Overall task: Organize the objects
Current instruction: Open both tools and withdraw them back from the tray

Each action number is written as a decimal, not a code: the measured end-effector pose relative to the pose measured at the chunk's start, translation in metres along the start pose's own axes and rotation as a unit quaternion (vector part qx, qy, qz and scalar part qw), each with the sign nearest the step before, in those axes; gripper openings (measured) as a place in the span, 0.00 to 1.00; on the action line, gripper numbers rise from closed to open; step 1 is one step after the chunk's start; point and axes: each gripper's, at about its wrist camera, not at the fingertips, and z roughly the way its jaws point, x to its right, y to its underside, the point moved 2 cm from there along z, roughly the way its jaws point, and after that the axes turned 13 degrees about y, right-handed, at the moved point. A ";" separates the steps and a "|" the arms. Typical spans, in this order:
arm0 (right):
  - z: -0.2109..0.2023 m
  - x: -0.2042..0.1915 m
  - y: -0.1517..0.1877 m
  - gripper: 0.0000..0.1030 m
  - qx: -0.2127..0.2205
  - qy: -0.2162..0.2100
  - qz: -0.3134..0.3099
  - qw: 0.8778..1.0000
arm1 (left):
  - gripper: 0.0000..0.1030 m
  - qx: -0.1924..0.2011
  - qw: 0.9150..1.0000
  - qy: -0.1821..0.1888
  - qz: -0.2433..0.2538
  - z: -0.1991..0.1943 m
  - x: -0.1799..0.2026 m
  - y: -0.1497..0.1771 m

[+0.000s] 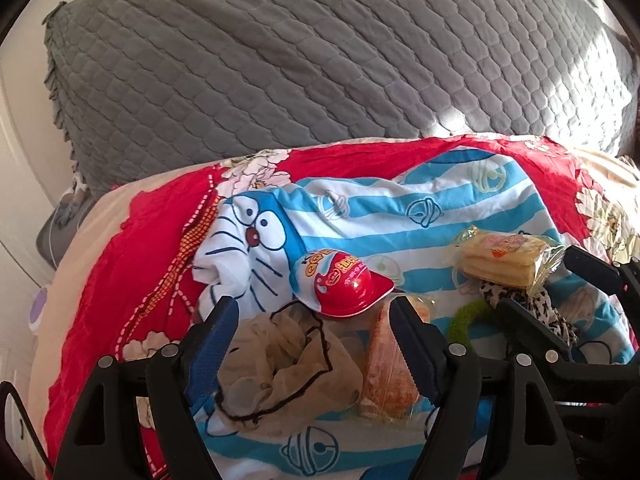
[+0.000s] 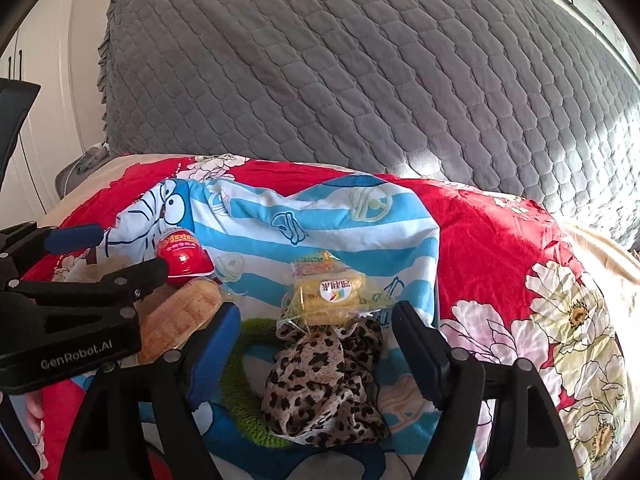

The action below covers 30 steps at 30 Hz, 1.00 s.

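Clutter of small things lies on a blue-and-white striped cartoon blanket (image 1: 360, 216), spread over a red floral quilt (image 2: 500, 240) on a bed. Nearest the right gripper (image 2: 316, 336) is a crumpled leopard-print fabric scrunchie (image 2: 324, 380), lying between the wide-spread fingers (image 2: 416, 344) with no pad pressing on it; its lower edge runs out of sight behind the gripper body. Touching its far edge is a clear-wrapped yellow cake packet (image 2: 330, 296), whose label is legible only in part. A fuzzy green ring (image 2: 240, 380) lies just left of the scrunchie, partly covered by it and by the left-hand finger.

The left gripper (image 1: 314, 322) likewise stands wide, closed on nothing. Between its fingers (image 1: 216, 332) lie a crumpled beige sheer fabric piece with dark edging (image 1: 276, 364) and an orange-printed clear snack packet (image 1: 388, 368), the latter touching the right-hand finger and half hidden behind it. Just beyond both rests a red and white egg-shaped plastic capsule (image 1: 344, 284); its lettering is too distorted to read.

In the left wrist view the right gripper cuts across the scrunchie, leaving only scraps of the print visible. In the right wrist view the left gripper hides most of the beige fabric. A grey quilted bedspread (image 1: 320, 60) fills the background, its edges bent by the lens and its right side washed out by sunlight.
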 end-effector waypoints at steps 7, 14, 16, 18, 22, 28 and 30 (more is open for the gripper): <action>-0.010 0.000 -0.004 0.78 0.006 0.003 0.001 1.000 | 0.77 0.004 1.000 -0.002 -0.003 -0.018 -0.001 0.002; -0.025 0.001 -0.008 0.83 0.013 0.007 -0.001 1.000 | 0.79 0.012 1.000 -0.005 -0.004 -0.035 0.000 0.005; -0.029 0.002 -0.009 0.86 0.014 0.009 0.003 1.000 | 0.79 0.016 1.000 -0.003 -0.005 -0.041 0.001 0.006; -0.033 0.005 -0.011 0.89 0.014 0.008 0.008 1.000 | 0.79 0.017 1.000 0.001 -0.008 -0.045 0.002 0.006; -0.041 0.012 -0.012 0.93 0.017 0.008 0.019 1.000 | 0.80 0.019 1.000 0.007 -0.013 -0.053 0.003 0.008; -0.051 0.017 -0.010 0.98 0.012 -0.004 0.030 0.999 | 0.80 0.026 0.999 0.012 -0.023 -0.066 0.003 0.012; -0.056 0.019 -0.010 0.98 0.017 -0.006 0.037 0.999 | 0.80 0.026 0.999 0.015 -0.025 -0.069 0.003 0.013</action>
